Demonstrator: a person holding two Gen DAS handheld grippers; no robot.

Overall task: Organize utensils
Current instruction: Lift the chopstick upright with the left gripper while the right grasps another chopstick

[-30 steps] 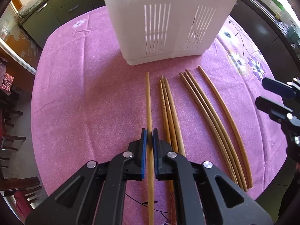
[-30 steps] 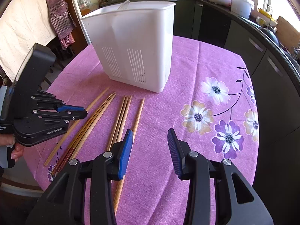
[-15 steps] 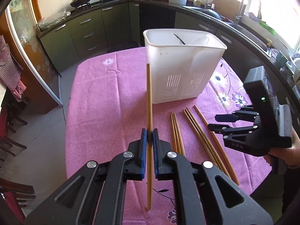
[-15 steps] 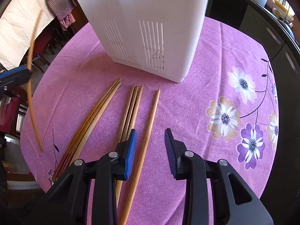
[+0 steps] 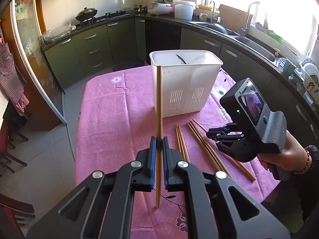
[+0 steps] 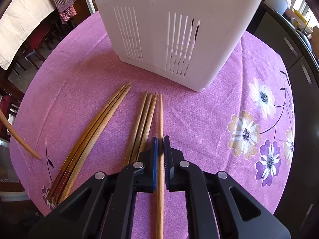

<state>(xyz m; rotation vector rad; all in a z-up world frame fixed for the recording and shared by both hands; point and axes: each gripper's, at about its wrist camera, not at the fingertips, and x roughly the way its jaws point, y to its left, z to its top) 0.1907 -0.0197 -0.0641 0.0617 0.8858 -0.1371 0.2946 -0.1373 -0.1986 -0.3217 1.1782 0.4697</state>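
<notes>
Two hand-held grippers are each clamped on a single chopstick. The left hand-held gripper (image 5: pixel 159 146) has its blue pads (image 5: pixel 152 159) pressed tight against a light bamboo chopstick (image 5: pixel 159 119), which it holds clear of the table, tilted steeply so that its upper tip shows in front of the left corner of the white utensil holder (image 5: pixel 185 83) and its lower end hangs above the pink cloth.

The right hand-held gripper (image 6: pixel 160 145) is clenched on another light chopstick (image 6: pixel 160 119) that lies flat on the table, running straight away from the camera toward the holder; the pads grip it partway along, with the rest passing back under the gripper body. A person's hand (image 5: pixel 283 155), with a beaded bracelet at the wrist, carries this gripper low over the right part of the table.

Just left of the gripped chopstick lies a bundle of three chopsticks (image 6: pixel 142 123), touching one another and nearly touching it. Further left, apart from these, lies a darker bundle (image 6: pixel 95 127) with reddish-brown ends, angled toward the holder.

The utensil holder stands upright on the table (image 6: pixel 199 119), just beyond the chopstick tips, with slotted vents in its lower wall and a dark utensil handle (image 5: pixel 180 58) and a pale one inside. The pink tablecloth bears printed flowers (image 6: pixel 246 133) on the right. Kitchen cabinets (image 5: pixel 89 45) and a sink (image 5: pixel 257 45) surround the table
</notes>
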